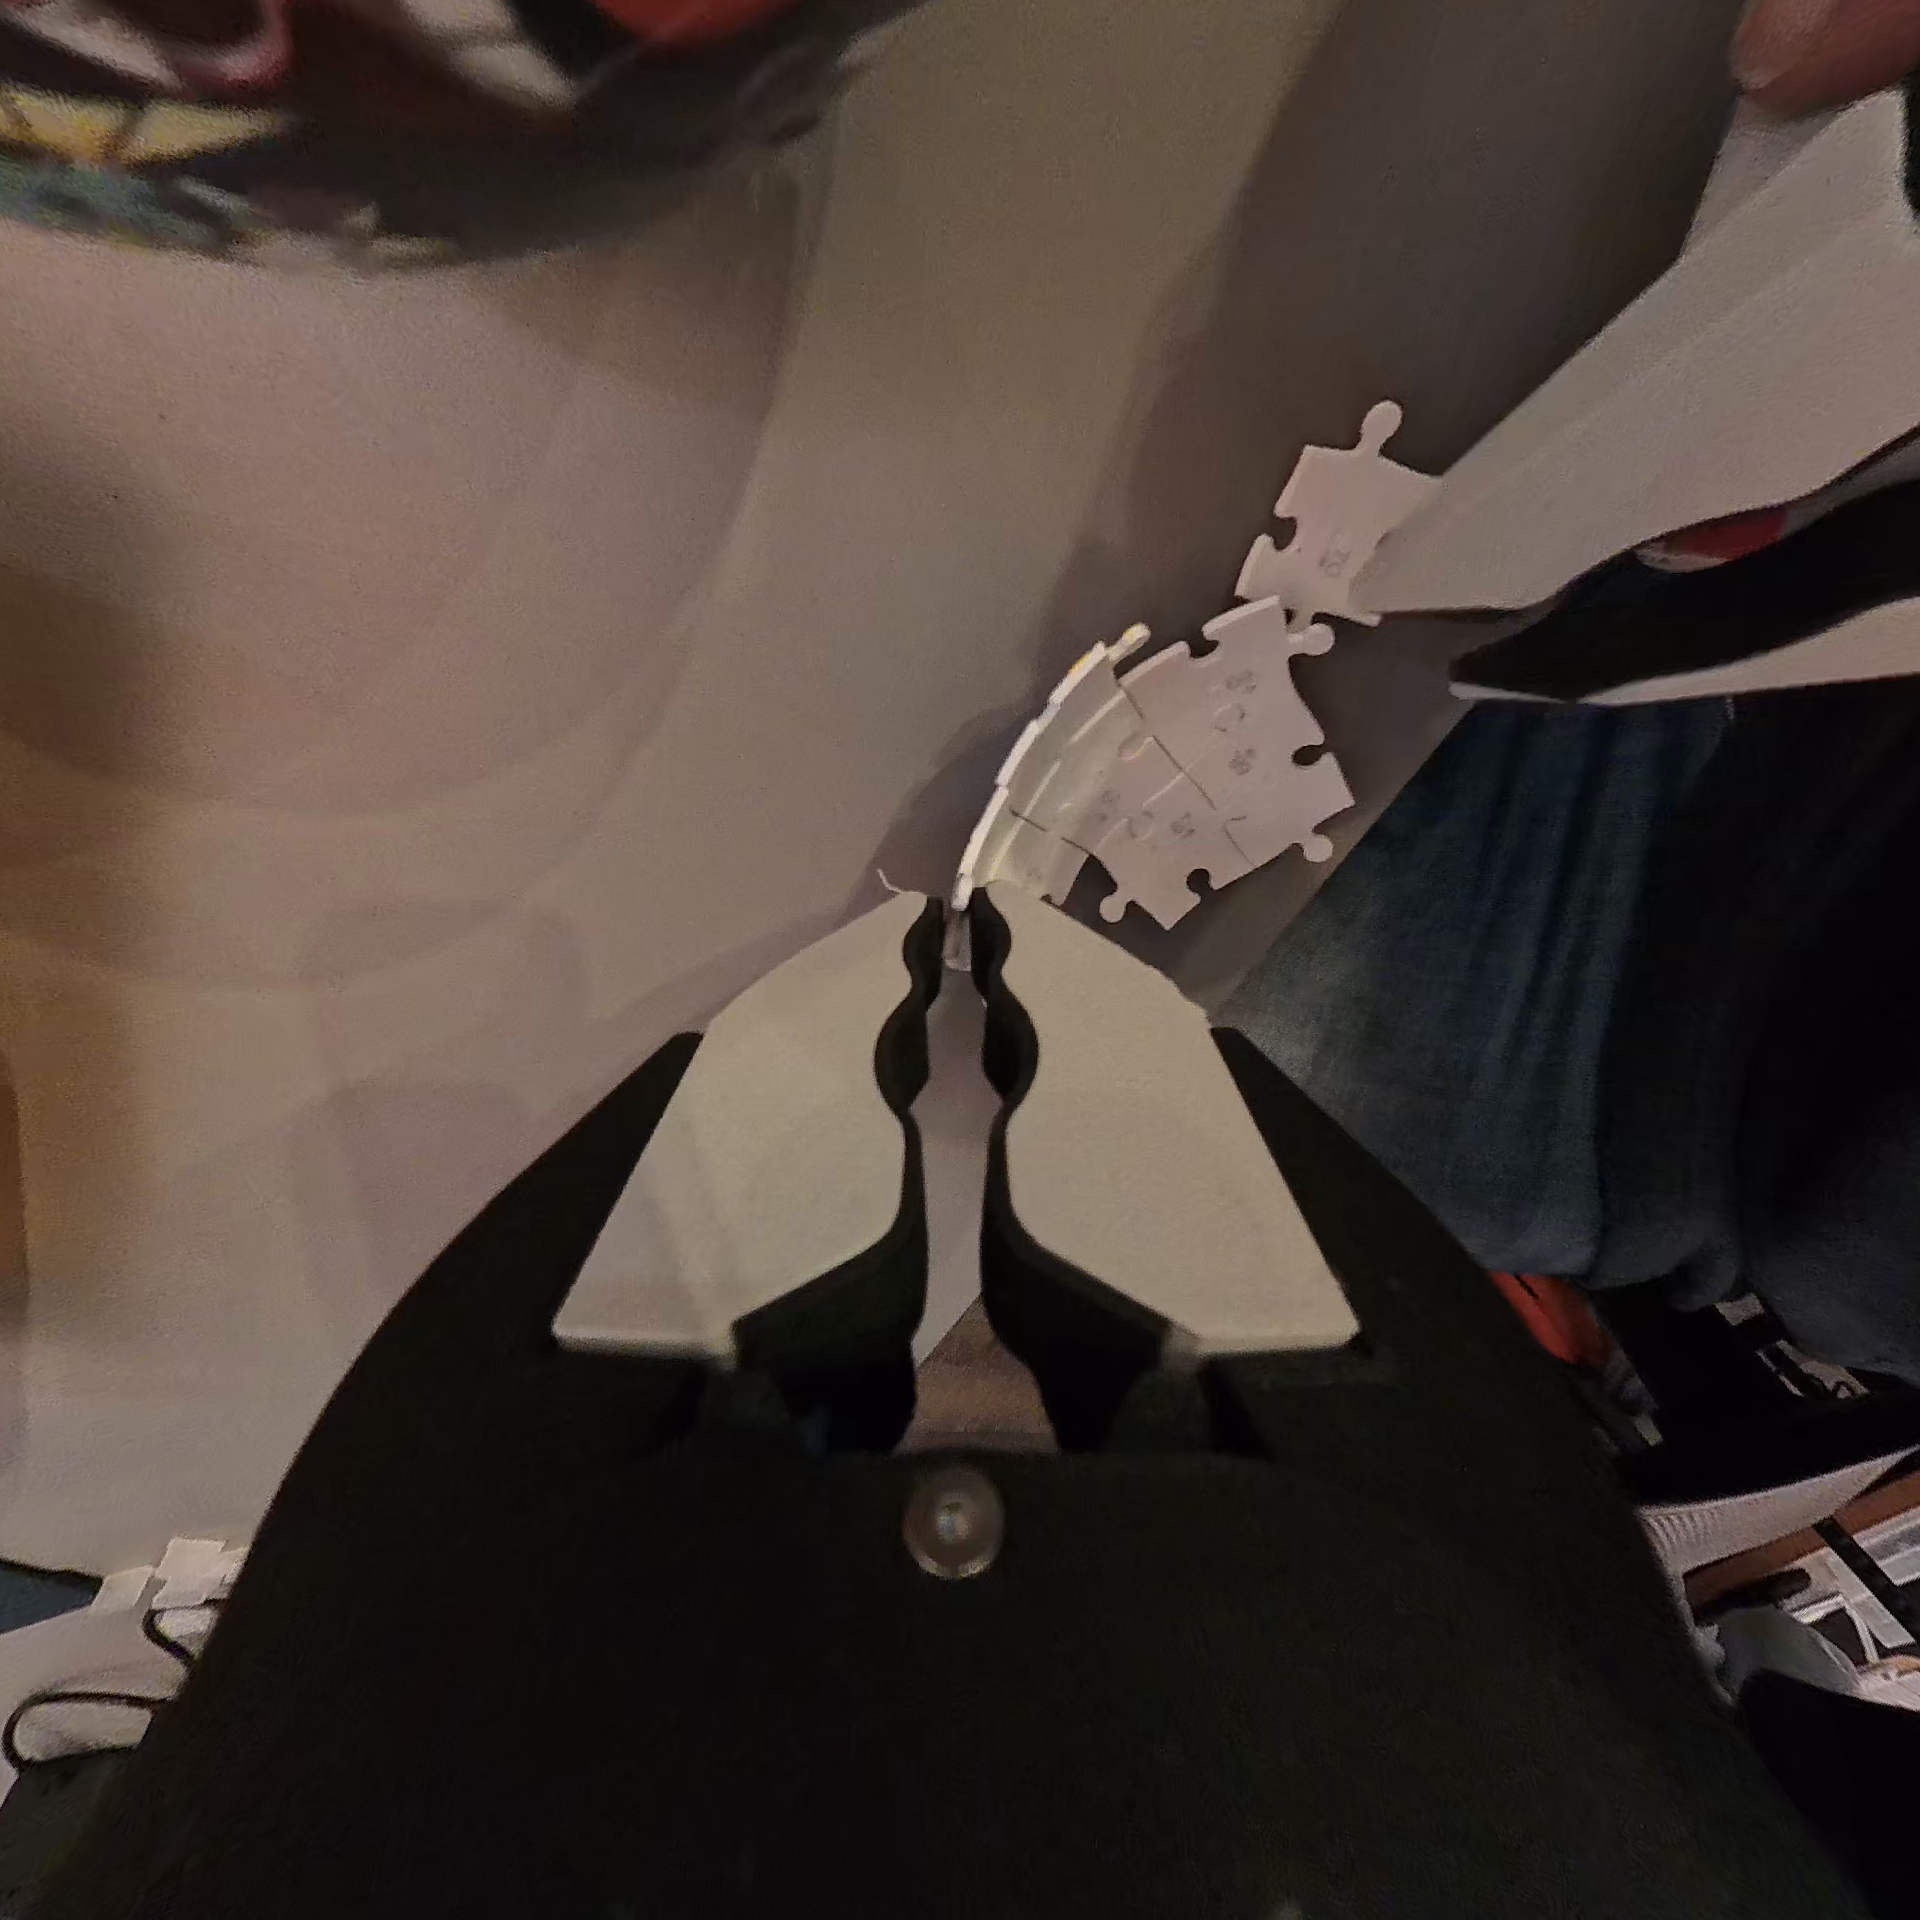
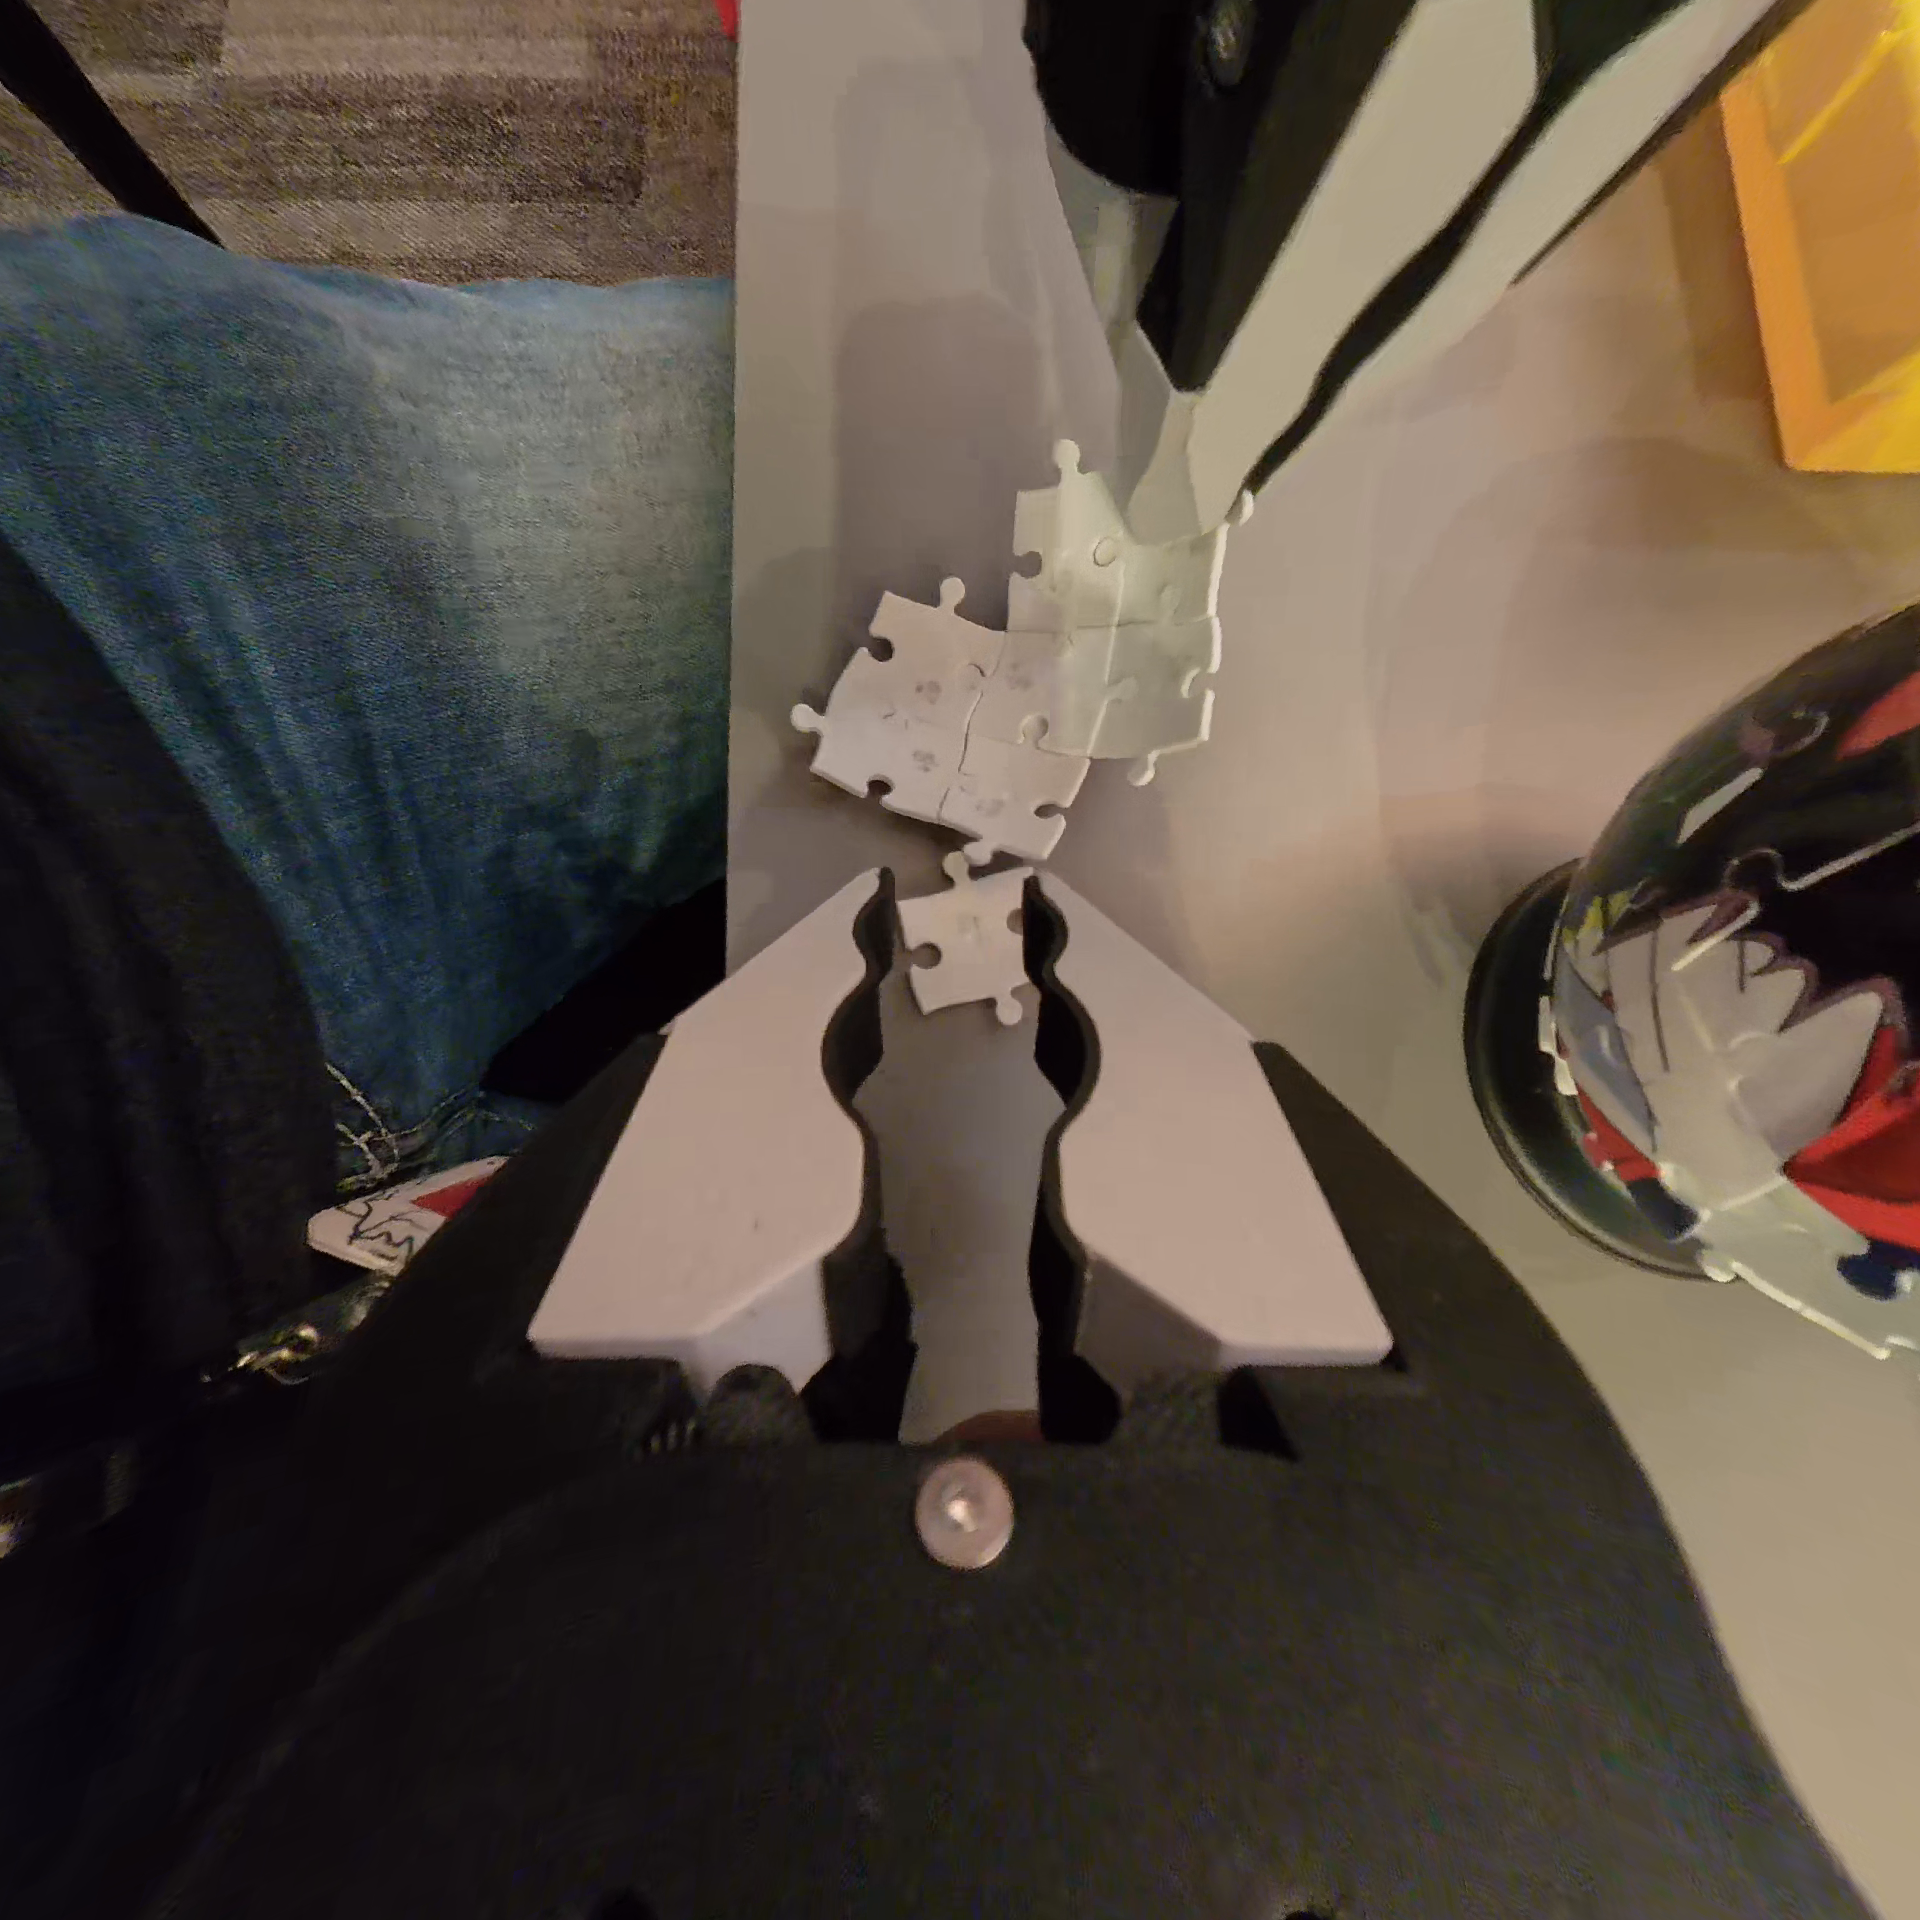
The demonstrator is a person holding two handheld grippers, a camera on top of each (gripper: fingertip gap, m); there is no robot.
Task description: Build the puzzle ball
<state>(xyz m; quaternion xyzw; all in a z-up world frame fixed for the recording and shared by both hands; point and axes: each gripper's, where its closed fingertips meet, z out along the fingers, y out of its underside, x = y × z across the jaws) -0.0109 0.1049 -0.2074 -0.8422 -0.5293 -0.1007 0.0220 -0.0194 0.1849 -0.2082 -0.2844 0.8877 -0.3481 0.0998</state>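
Our right tongs [image 2: 961, 940] pinch a single white puzzle piece [image 2: 966, 948], its tab just below the curved joined panel [image 2: 1023, 691] that our left tongs [image 1: 961, 920] pinch by its edge. Both hang above the pale bench [image 2: 1351, 831]; the part-built ball [image 2: 1756, 987] sits well to the right.

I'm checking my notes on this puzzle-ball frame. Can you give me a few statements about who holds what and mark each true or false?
1. The right gripper holds a single white piece. True.
2. The left gripper is wide open and empty. False: it is shut on the edge of the curved joined section.
3. The single piece is already locked into the joined section. False: it sits at the section's edge, not yet pressed in.
4. A partly built printed ball stands on a dark ring on the table. True.
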